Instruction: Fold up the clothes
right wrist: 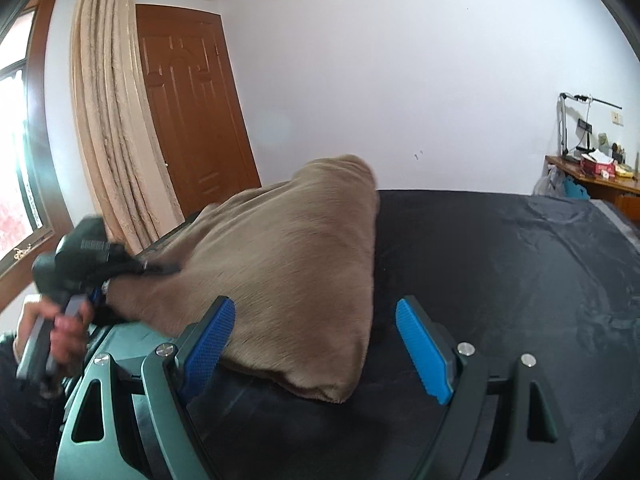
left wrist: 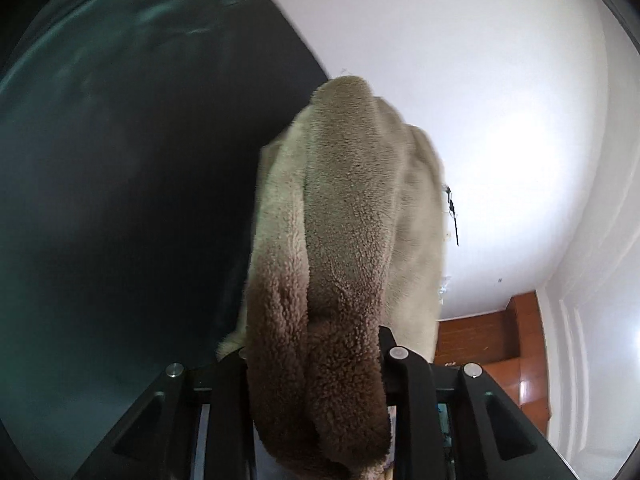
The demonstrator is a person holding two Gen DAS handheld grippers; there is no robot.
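In the left wrist view the left tool (left wrist: 316, 364) is clenched on a bunched fold of the brown fleece garment (left wrist: 348, 216). The cloth fills the gap between its black fingers at the bottom centre of the frame. From there it runs up the middle of the picture to a rounded peak, raised off the surface. To the left of the cloth lies the dark bed cover (left wrist: 120, 160). To the right stands a white wall (left wrist: 480, 80), and a patch of reddish wood floor (left wrist: 480, 340) shows at lower right.

In the right wrist view the right tool (right wrist: 316, 344) stands released, with its blue pads (right wrist: 420, 348) wide apart at the bottom of the frame. The lower right corner of the garment (right wrist: 280, 264) lies between the pads. Its edge rests close against the left pad, while the right pad is clear of it, over bare cover. The cloth rises from there as a tent toward the upper middle. At centre left the left tool (right wrist: 160, 267) pinches its far side, held by the person's hand (right wrist: 64, 332).

The right half of the frame is open bed cover (right wrist: 500, 260), with its far edge against the wall. A desk (right wrist: 592, 184) with small items sits at far right. A brown door (right wrist: 192, 108), a beige curtain (right wrist: 108, 120) and a window (right wrist: 16, 140) fill the upper left.
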